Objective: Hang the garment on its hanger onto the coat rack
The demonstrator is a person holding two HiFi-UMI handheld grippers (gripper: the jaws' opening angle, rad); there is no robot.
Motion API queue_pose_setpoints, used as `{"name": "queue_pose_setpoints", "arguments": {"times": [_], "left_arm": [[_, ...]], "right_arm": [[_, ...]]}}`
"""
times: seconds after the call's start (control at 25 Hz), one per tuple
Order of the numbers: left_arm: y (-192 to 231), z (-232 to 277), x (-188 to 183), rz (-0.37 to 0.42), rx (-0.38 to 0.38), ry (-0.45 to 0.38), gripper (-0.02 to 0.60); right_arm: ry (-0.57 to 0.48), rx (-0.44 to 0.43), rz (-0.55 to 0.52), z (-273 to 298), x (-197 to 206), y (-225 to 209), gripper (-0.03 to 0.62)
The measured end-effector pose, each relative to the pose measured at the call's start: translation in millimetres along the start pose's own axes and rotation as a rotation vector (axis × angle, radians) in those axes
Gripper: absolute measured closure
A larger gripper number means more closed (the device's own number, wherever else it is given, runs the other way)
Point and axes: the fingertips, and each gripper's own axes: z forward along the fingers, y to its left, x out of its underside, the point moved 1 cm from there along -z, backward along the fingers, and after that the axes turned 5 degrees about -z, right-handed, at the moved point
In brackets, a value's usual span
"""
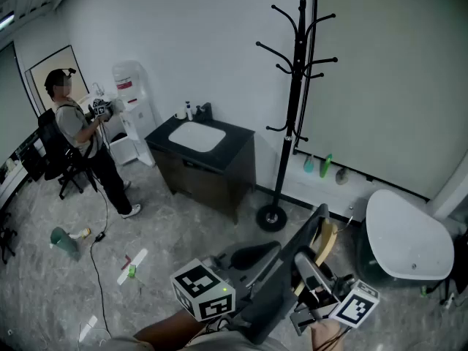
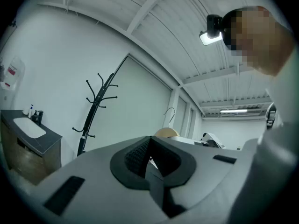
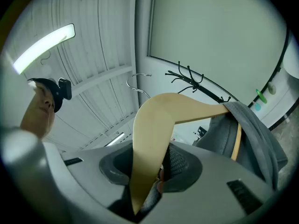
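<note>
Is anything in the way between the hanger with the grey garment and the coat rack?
Nothing visible. Bare floor separates the pale wooden hanger and grey garment from the tall black coat rack; the dark sink cabinet stands to its left.

No words, numbers or brand names can be read. The dispenser (image 1: pixel 130 86) carries a red label (image 1: pixel 125 85), too small and blurred in the head view to make out. It shows again at the edge of the left gripper view, no clearer. The left cube (image 1: pixel 203 289) and right cube (image 1: pixel 356 306) bear black-and-white square marker patterns, not letters.
</note>
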Motion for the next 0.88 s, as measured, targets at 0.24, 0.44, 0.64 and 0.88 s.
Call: {"name": "queue_pose_setpoints", "arguments": {"times": [0.24, 0.44, 0.64, 0.88], "left_arm": [[3, -1, -4, 0.013, -0.001, -0.009, 0.577], [2, -1, -6, 0.024, -0.005, -0.009, 0.577], [3, 0, -4, 0.032, -0.012, 0.002, 0.577], [6, -1, 4, 0.025, -0.021, 0.015, 0.577]], "right_arm": [[-0.008, -0.02, -0.032, 5, -4, 5, 0.464], [-0.005, -0.017, -0.053, 7, -8, 5, 0.464], [-0.001, -0.012, -0.066, 9, -10, 0, 0.463], [0.013, 0.007, -0.058, 10, -6, -17, 0.462]]}}
